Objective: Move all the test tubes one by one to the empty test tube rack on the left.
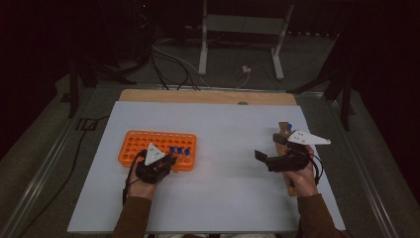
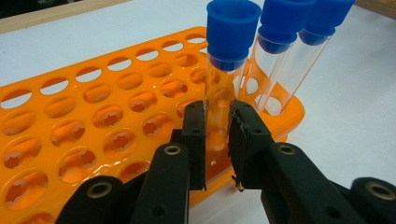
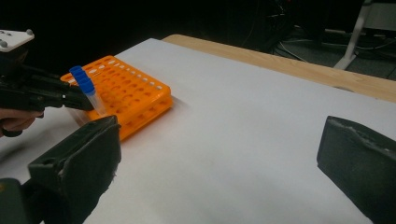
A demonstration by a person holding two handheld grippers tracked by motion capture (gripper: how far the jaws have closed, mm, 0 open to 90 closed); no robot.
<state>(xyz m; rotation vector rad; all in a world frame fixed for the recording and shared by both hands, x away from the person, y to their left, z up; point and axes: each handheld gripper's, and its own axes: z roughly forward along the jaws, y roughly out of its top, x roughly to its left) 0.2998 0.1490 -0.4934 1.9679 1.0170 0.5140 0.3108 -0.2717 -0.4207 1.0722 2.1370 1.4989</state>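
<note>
Blue-capped test tube [image 2: 223, 88]: standing upright in a hole at the near corner of the orange tube rack [image 2: 93, 126], just beside two more capped tubes [image 2: 289, 56].
Left gripper [image 2: 218, 140]: its jaws are pinching the clear tube wall, below the cap.
Right gripper [image 3: 219, 163]: its jaws are standing wide with nothing between them, hovering over the white table [image 3: 243, 121], well apart from the rack.
Risk, slipping: smooth tube may be sliding between the pads.
Risk, knocking: neighbouring tubes may be getting bumped.
Risk, rack: nothing is steadying it, so it could lift or shift.
</note>
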